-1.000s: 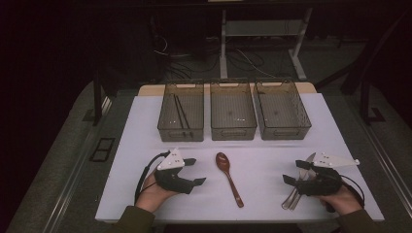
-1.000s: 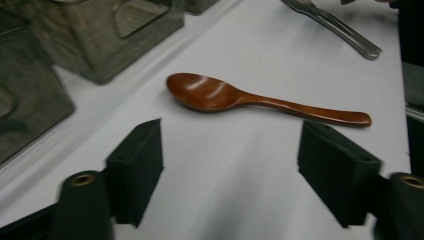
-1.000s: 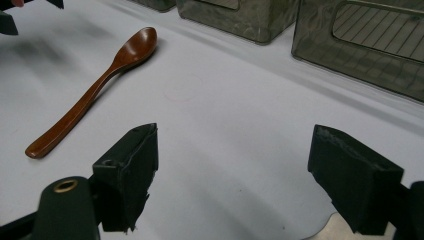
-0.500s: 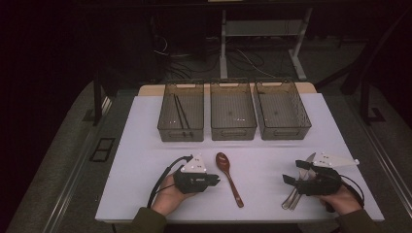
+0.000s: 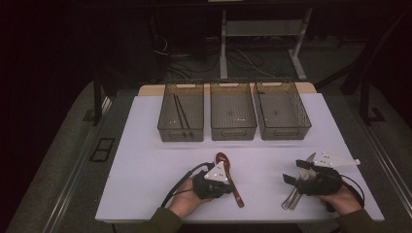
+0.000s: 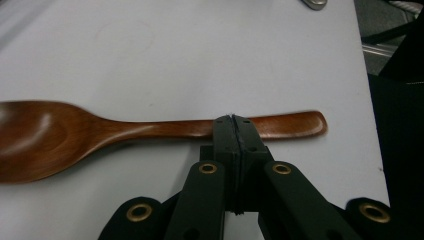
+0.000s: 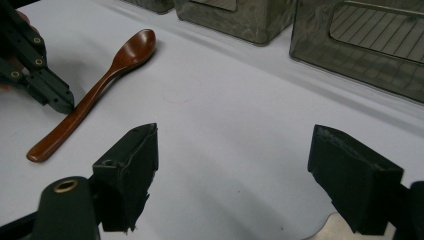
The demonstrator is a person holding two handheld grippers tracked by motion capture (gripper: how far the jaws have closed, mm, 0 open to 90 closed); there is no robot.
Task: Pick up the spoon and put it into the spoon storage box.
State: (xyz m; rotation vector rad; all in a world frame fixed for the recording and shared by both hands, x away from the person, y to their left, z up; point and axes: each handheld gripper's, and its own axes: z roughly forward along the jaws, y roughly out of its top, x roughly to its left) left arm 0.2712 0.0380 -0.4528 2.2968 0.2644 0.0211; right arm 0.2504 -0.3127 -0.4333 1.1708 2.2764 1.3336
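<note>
A brown wooden spoon [image 5: 227,170] lies on the white table [image 5: 145,160] with its bowl toward the bins. My left gripper [image 5: 228,187] has just been closing and now stands shut, nothing between its jaws. In the left gripper view the joined tips [image 6: 233,120] rest against the spoon's handle [image 6: 150,129], a little short of its end. My right gripper [image 5: 294,171] stands open at the right, over a few pieces of metal cutlery [image 5: 293,196]. The right gripper view has its jaws [image 7: 232,180] wide apart above bare table, with the spoon [image 7: 100,92] and the left gripper [image 7: 62,102] farther off.
Three grey mesh bins stand in a row at the back: left [image 5: 167,127], middle [image 5: 233,130], right [image 5: 282,131]. The left bin holds dark chopsticks [image 5: 180,114]. A cable trails from each gripper. The table's front edge runs just below both hands.
The left hand has moved right to the spoon's handle and its jaws have gone from open to shut. The right hand has stayed in place, open.
</note>
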